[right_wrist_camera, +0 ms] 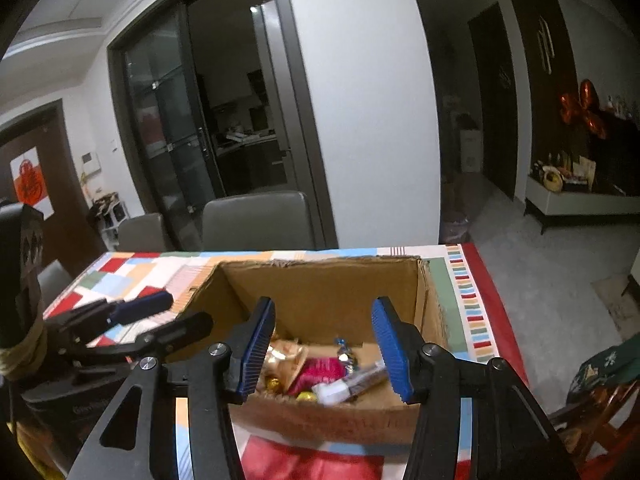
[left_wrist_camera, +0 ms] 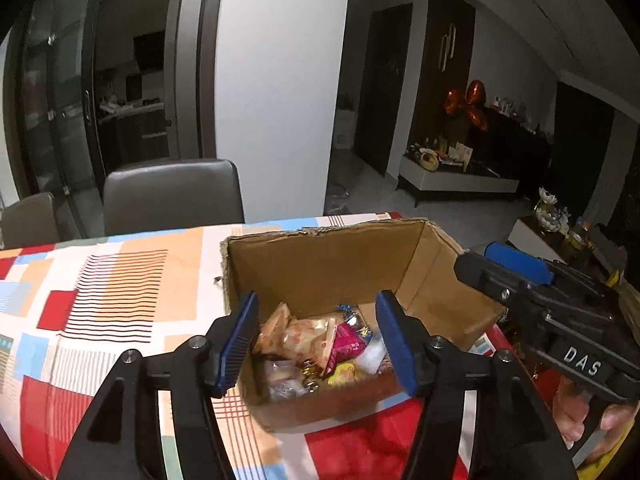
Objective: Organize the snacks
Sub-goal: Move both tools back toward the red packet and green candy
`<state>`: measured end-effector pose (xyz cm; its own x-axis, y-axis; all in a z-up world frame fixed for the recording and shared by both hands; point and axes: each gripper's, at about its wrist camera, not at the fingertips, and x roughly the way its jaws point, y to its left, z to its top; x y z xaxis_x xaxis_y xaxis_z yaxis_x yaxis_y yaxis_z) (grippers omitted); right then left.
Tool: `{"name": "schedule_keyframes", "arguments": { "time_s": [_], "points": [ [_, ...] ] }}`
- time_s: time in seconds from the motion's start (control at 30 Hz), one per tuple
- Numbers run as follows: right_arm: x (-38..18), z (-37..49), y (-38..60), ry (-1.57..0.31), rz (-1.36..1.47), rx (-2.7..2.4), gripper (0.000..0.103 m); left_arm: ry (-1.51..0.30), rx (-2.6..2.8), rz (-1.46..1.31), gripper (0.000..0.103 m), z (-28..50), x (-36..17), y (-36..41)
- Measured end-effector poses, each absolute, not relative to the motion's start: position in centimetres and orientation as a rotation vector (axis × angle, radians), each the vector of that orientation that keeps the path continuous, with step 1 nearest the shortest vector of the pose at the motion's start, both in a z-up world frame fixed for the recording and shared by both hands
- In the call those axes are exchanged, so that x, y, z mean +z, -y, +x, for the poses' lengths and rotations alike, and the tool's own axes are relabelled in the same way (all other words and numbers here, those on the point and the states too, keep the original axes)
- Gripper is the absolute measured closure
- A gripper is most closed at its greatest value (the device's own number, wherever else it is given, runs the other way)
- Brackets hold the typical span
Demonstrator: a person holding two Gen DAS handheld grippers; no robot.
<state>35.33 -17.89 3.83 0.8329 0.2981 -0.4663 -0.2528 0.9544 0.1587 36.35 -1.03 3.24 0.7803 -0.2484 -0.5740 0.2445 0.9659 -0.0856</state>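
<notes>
An open cardboard box point(left_wrist_camera: 320, 264) stands on the table with the patterned cloth point(left_wrist_camera: 120, 288). Several snack packets point(left_wrist_camera: 316, 344) lie in its near corner: tan bags, a pink packet, a yellow one, foil candies. My left gripper point(left_wrist_camera: 316, 340) is open and empty, its blue pads spread over the box's near side above the snacks. My right gripper point(right_wrist_camera: 324, 352) is also open and empty, above the box point(right_wrist_camera: 320, 284) and the snacks point(right_wrist_camera: 320, 372). The right gripper shows in the left wrist view point(left_wrist_camera: 516, 260) beside the box. The left gripper shows in the right wrist view point(right_wrist_camera: 140, 306) to the left.
Two grey chairs point(left_wrist_camera: 172, 196) stand behind the table's far edge. The box sits near the table's right edge point(right_wrist_camera: 492, 300). Beyond are a white wall column, glass doors and a low cabinet point(left_wrist_camera: 452, 180) with clutter.
</notes>
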Motion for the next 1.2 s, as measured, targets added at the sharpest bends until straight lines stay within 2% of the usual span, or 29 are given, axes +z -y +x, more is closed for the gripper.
{"name": "schedule_keyframes", "arguments": {
  "time_s": [0.5,1.2],
  "points": [
    [0.0,28.1,15.7,-0.603,-0.009,0.413,0.051,-0.589,-0.269,0.141,0.041,27.6,1.1,-0.1],
    [-8.8,25.7,12.7,-0.859,-0.09,0.475,0.051,-0.81,-0.341,0.235,0.042,26.5,-8.0,-1.0]
  ]
}}
